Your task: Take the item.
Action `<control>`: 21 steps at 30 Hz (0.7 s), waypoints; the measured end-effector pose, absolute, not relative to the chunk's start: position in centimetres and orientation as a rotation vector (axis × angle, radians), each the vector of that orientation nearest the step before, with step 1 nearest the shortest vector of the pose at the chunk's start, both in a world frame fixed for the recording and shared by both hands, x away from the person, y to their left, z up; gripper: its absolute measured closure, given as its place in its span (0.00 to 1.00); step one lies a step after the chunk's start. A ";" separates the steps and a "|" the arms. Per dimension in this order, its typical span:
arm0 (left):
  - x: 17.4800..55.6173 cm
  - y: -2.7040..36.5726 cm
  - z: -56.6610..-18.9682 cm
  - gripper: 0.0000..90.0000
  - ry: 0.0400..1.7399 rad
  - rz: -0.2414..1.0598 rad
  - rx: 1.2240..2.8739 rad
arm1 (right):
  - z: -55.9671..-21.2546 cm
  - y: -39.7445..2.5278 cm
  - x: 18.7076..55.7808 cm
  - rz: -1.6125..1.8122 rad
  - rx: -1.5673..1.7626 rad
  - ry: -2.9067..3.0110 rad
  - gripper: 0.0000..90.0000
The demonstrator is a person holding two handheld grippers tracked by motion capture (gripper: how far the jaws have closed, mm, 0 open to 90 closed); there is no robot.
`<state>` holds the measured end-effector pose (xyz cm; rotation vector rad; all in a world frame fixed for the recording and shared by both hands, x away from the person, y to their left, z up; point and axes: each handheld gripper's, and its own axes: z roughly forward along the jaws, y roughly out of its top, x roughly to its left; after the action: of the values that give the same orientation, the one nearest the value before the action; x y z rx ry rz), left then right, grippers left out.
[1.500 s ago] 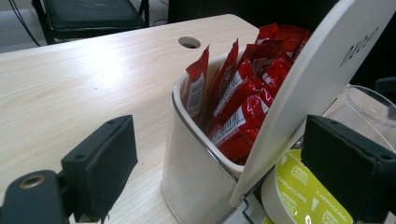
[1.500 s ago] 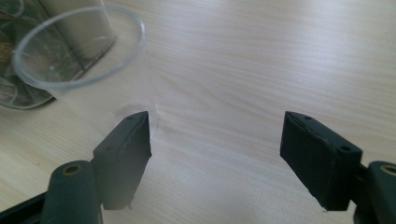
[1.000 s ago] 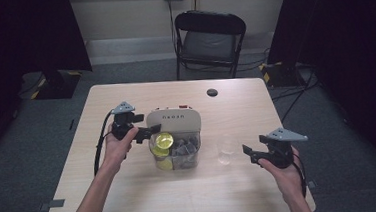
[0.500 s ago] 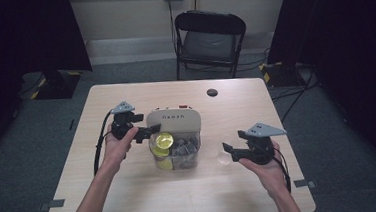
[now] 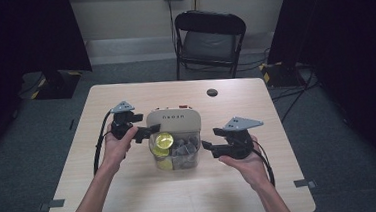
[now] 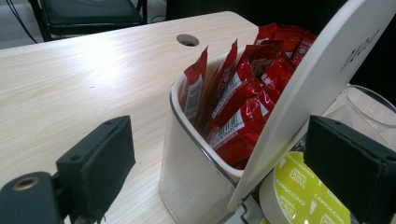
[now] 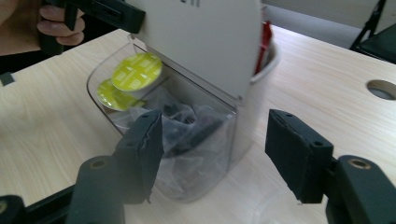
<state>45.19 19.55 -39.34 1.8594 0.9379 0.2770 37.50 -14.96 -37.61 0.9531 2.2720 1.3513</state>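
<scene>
A storage box stands mid-table with its white lid [image 5: 173,119] tilted up. Its clear front bin [image 5: 175,157] holds yellow cappuccino capsules [image 5: 164,139] and dark wrapped items [image 7: 187,121]. The white rear compartment [image 6: 187,186] is packed with red sachets [image 6: 243,98]. My left gripper [image 5: 145,131] is open at the box's left side; in its own view the left gripper [image 6: 224,163] straddles the lid's edge, with one jaw against the lid. My right gripper [image 5: 210,147] is open at the bin's right side; in its own view the right gripper [image 7: 219,154] has the clear bin's corner [image 7: 201,154] between the jaws.
The wooden table [image 5: 132,200] has a round cable hole [image 5: 212,92] behind the box. A black folding chair [image 5: 211,36] stands beyond the far edge. A faint clear object [image 7: 275,205] lies on the table under the right gripper.
My right gripper has moved left from the table's right side up to the clear bin. The left gripper has stayed at the lid.
</scene>
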 end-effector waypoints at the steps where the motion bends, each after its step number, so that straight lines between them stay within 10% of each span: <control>1: 45.2 19.6 -39.3 0.09 0.938 0.277 1.860 | -37.6 -14.6 37.6 1.356 0.947 2.280 0.43; 21: 45.1 19.8 -39.5 0.09 0.945 0.277 1.862 | -39.5 -9.2 39.8 1.399 0.820 2.487 0.61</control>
<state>45.13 19.82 -39.48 1.8619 0.9447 0.2774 39.77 -9.24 -39.48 0.8200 2.4870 1.3992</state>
